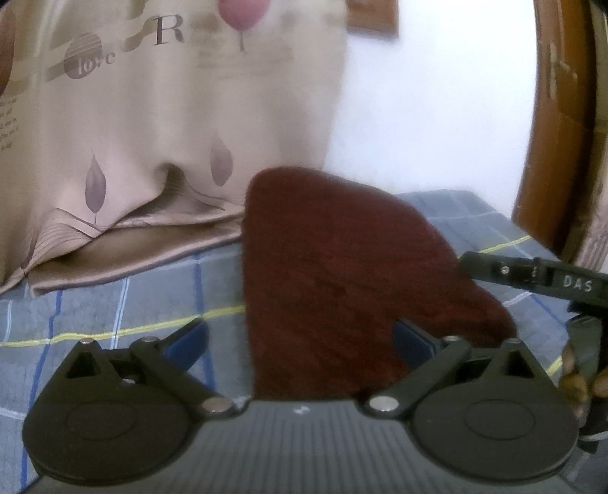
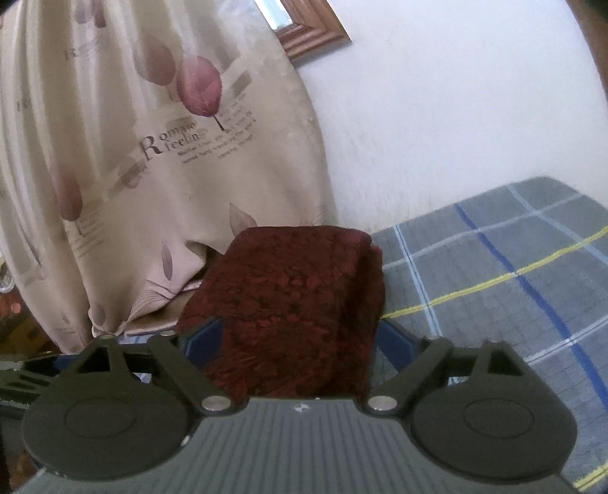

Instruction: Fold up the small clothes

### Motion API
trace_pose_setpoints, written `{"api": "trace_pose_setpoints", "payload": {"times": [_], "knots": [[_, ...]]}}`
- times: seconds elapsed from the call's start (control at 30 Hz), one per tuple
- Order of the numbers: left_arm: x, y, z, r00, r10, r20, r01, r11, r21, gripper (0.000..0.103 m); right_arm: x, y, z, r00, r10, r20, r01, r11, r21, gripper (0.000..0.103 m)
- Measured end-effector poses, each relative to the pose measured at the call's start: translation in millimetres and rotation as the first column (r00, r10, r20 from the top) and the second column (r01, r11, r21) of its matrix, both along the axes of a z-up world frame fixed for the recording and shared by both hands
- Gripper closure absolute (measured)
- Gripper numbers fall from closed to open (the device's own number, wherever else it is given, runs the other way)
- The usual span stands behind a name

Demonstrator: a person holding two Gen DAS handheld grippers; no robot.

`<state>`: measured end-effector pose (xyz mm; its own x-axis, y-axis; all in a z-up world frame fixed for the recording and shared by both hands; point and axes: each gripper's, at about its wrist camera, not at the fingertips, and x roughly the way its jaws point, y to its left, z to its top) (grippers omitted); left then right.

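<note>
Black round parts and a grey ridged body of the left tongs [image 1: 300, 338] fill the bottom of the left wrist view. Both blue fingers [image 1: 190, 342] are spread wide apart, so these tongs are open and hold nothing. Between the fingers and stretching away in front of them lies the dark red cloth [image 1: 342, 273]. It is blurry here, and its far end looks rounded. It rests on the blue checked bed cover [image 1: 114, 304], which has yellow and white lines. To the right of these tongs, the black arm of the right tongs [image 1: 532, 275] pokes in near the cloth's edge, but its tips do not show here.

From the right wrist view, the right tongs [image 2: 296, 342] are open too. Their blue fingers [image 2: 393, 344] sit one on each side of the dark red cloth [image 2: 288, 296], close to its edges, without pinching it. The cloth looks folded into a thick block shape with a leafy pattern. The bed cover [image 2: 494, 273] spreads out to the right of these tongs.

Past the cloth, a beige curtain [image 2: 133, 171] with pink leaves and printed words hangs down to the bed. Beside it is a white wall [image 2: 437, 114], and a brown wooden frame [image 2: 311, 34] sits high up on it.
</note>
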<state>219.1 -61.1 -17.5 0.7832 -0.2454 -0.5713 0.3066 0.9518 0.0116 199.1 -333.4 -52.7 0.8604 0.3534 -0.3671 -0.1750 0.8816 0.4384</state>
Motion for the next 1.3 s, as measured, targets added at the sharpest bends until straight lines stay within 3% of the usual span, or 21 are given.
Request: {"api": "trace_pose_setpoints", "payload": {"times": [0.5, 0.67, 0.83, 0.9, 0.93, 0.97, 1.0, 1.03, 1.07, 1.3], "knots": [[26.8, 7.0, -9.4, 1.0, 0.027, 0.015, -0.027, 1.0, 0.007, 0.0, 15.2, -7.8, -10.4, 1.0, -0.028, -0.002, 0.028, 0.999, 0.022, 0.01], [28.0, 33.2, -6.3, 0.998, 0.059, 0.012, -0.057, 0.993, -0.106, 0.0, 5.2, -12.0, -5.1, 0.999, -0.031, 0.013, 0.03, 0.999, 0.04, 0.009], [33.6, 53.9, -10.1, 0.998, 0.04, -0.045, -0.049, 0.974, -0.219, 0.0, -21.2, -9.3, -1.2, 0.999, 0.045, 0.004, -0.045, 0.999, 0.021, 0.013], [33.6, 53.6, -12.1, 0.999, 0.026, -0.041, -0.034, 0.974, -0.224, 0.0, -25.5, -5.8, -1.1, 0.999, 0.044, 0.003, -0.044, 0.999, -0.007, 0.02], [34.5, 51.7, -13.3, 0.999, 0.028, -0.042, -0.036, 0.976, -0.213, 0.0, -27.6, -0.9, -1.7, 0.999, 0.04, -0.008, -0.041, 0.998, -0.054, 0.039], [35.2, 50.4, -14.4, 0.999, 0.027, -0.045, -0.035, 0.978, -0.205, 0.0, -27.8, 3.4, -3.2, 0.999, 0.046, -0.023, -0.048, 0.995, -0.086, 0.065], [36.3, 48.6, -16.0, 0.999, 0.023, -0.05, -0.032, 0.98, -0.198, 0.0, -25.3, 4.7, -6.5, 0.997, 0.054, -0.05, -0.059, 0.995, -0.086, 0.073], [36.2, 47.7, -17.6, 0.998, 0.022, -0.055, -0.033, 0.981, -0.193, 0.0, -18.6, 0.9, -16.8, 0.991, 0.051, -0.121, -0.054, 0.998, -0.02, 0.077], [37.3, 47.0, -19.0, 0.998, 0.02, -0.062, -0.032, 0.981, -0.191, 0.0, -18.6, 0.9, -16.8, 0.991, 0.051, -0.121, -0.054, 0.998, -0.02, 0.085], [36.8, 45.0, -19.1, 0.998, -0.022, -0.051, 0.012, 0.982, -0.188, 0.0, -13.6, -15.2, -41.1, 0.976, 0.062, -0.207, -0.031, 0.988, 0.148, 0.091]]}}
